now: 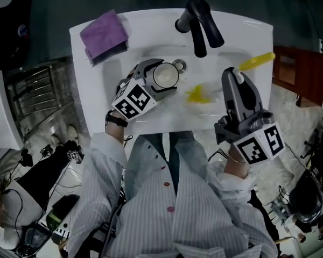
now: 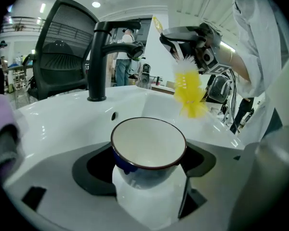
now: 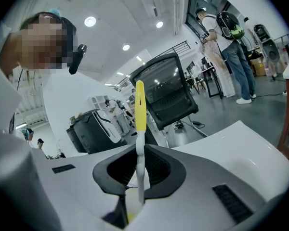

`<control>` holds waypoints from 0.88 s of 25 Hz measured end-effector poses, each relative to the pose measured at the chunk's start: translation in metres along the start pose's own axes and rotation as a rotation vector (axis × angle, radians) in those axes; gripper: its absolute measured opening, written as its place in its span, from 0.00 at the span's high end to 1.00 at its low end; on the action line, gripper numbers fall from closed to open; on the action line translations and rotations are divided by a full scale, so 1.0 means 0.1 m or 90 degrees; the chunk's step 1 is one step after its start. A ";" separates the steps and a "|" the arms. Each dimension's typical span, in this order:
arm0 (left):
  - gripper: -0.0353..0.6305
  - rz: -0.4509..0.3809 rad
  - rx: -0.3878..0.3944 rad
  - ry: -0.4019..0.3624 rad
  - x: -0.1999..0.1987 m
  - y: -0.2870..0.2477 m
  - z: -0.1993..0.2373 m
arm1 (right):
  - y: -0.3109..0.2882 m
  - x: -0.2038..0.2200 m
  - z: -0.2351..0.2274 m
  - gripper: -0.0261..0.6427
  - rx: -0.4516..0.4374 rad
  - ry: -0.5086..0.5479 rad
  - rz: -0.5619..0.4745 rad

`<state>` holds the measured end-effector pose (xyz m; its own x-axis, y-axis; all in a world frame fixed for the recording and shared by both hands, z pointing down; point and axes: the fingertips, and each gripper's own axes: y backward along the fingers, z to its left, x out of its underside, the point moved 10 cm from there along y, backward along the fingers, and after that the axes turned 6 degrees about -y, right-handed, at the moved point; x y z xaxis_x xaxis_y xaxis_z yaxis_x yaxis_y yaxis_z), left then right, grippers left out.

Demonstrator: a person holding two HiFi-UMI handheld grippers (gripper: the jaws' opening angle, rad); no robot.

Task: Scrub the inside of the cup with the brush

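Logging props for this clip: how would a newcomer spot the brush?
Find the white sink with the black faucet. Over it, the right gripper clamps the brush: the only yellow item, its bristle head hanging to the right of the cup.

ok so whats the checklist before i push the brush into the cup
1. Hold on the cup: the left gripper has its jaws shut on it, ok.
2. Mouth of the cup: open, with nothing seen inside, ok.
3. Hold on the brush: the right gripper has its jaws shut on the handle, ok.
4. Bristles inside the cup: not ok; they hang over the sink, apart from the rim.
5. Path from bristles to cup: nothing between them, and the faucet stands behind, ok.
6. Water or soap in the cup: cannot tell.
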<state>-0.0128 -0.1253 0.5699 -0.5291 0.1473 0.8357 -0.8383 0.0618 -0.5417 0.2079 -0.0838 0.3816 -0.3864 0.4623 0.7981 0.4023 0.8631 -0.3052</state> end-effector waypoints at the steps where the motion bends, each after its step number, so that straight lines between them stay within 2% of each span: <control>1: 0.34 -0.003 -0.002 0.005 -0.04 0.04 -0.01 | 0.02 -0.02 0.02 0.87 -0.001 0.003 -0.002; 9: 0.34 -0.041 -0.031 0.008 -0.34 0.38 -0.03 | 0.08 -0.14 0.20 0.87 -0.015 0.022 -0.007; 14: 0.34 -0.071 -0.054 0.039 -0.45 0.58 -0.04 | 0.09 -0.24 0.31 0.87 -0.024 0.039 -0.017; 22: 0.34 -0.098 -0.095 0.043 -1.01 0.78 -0.18 | 0.35 -0.71 0.33 0.87 -0.051 0.061 -0.060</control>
<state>-0.0224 -0.1173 0.4412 -0.3828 0.1902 0.9040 -0.8769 0.2332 -0.4203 0.2217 -0.0792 0.2970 -0.3468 0.3555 0.8680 0.4338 0.8813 -0.1876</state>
